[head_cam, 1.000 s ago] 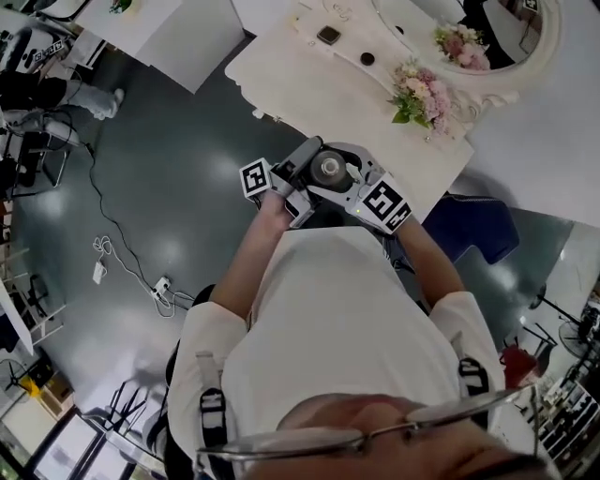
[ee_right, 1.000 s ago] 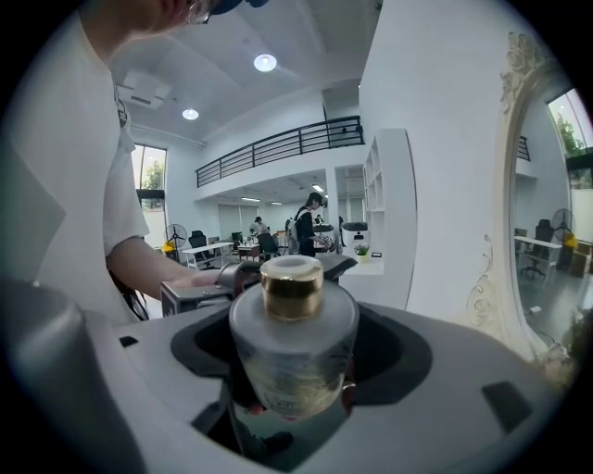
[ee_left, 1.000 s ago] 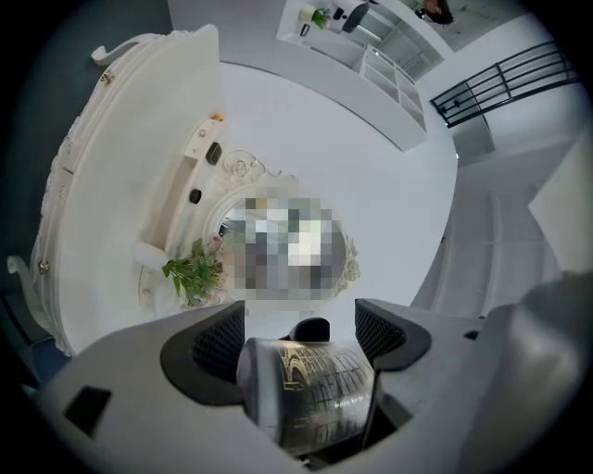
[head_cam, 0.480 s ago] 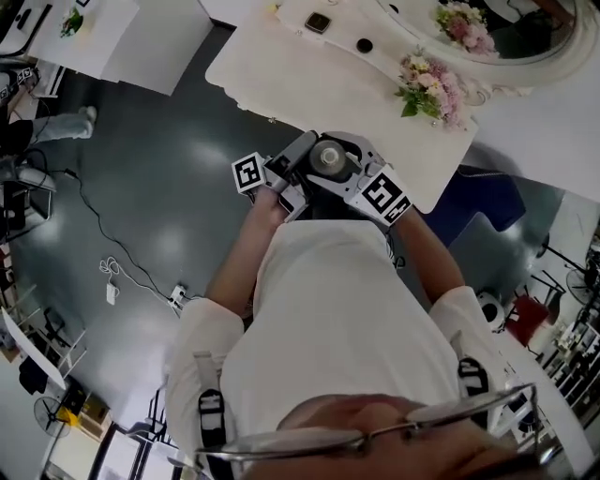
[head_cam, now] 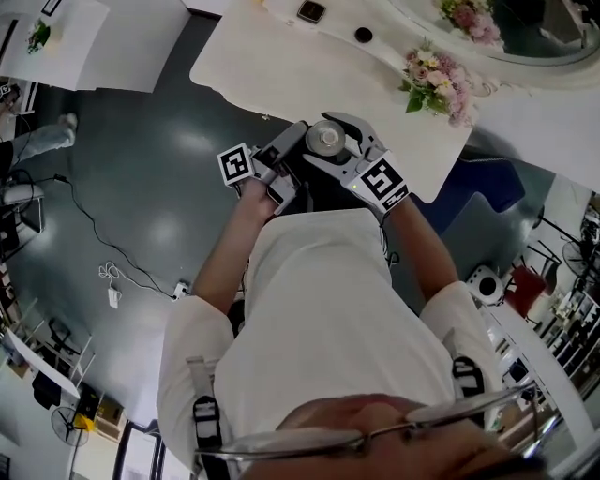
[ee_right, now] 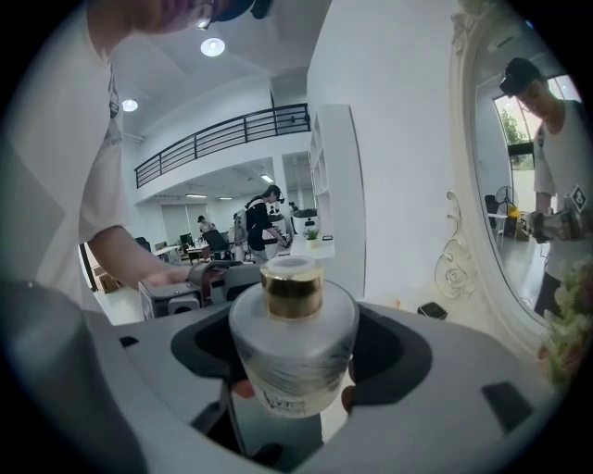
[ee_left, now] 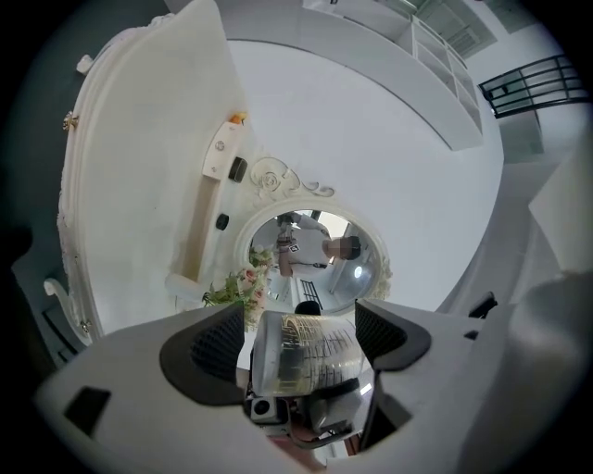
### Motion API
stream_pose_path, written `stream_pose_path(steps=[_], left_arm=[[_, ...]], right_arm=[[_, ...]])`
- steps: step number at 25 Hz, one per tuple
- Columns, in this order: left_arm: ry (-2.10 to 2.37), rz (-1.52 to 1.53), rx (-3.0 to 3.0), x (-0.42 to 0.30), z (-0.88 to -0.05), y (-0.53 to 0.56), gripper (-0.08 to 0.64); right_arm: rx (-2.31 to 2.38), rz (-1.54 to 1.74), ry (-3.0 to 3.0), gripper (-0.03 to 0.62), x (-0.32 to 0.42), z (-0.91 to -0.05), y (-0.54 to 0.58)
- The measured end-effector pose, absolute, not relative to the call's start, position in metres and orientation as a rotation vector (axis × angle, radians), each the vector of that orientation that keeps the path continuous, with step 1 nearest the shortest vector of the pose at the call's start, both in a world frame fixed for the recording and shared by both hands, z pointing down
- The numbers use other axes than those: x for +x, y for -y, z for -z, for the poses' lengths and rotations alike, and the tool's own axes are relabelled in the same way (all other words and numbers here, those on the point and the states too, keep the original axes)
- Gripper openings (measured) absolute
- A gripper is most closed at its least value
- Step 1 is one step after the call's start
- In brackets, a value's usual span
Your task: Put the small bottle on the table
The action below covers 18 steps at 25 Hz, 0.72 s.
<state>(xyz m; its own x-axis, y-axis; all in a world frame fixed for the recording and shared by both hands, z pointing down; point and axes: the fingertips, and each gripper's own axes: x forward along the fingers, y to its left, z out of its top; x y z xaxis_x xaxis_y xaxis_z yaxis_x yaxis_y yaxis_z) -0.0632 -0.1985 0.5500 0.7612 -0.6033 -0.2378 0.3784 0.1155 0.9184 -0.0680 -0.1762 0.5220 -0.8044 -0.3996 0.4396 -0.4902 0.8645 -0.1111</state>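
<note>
1. The grey left two-jaw gripper is held in front of the chest. Its dark pads lie against both sides of the small frosted glass bottle with a gold cap.
2. The grey right two-jaw gripper faces the left one and clamps the same bottle between its jaws.
3. The bare left forearm and the bare right forearm are bent at the elbow and reach forward, so the two grippers meet tip to tip.

Broad bare tabletop ahead; flower bunch at right, small dark items at far edge.
</note>
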Motion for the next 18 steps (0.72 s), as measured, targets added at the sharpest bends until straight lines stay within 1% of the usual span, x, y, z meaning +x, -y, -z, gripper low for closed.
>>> stream_pose_path(steps=[9, 18], left_arm=[[0.324, 0.749, 1.243, -0.077, -0.588, 0.236, 0.374], [0.446, 0.812, 1.192, -0.094, -0.635, 0.258, 0.374]], right_arm=[[0.747, -0.362, 2.600, 0.345, -0.048, -0.563, 0.235], [0.794, -0.389, 2.509, 0.345, -0.022, -0.646, 0.281]])
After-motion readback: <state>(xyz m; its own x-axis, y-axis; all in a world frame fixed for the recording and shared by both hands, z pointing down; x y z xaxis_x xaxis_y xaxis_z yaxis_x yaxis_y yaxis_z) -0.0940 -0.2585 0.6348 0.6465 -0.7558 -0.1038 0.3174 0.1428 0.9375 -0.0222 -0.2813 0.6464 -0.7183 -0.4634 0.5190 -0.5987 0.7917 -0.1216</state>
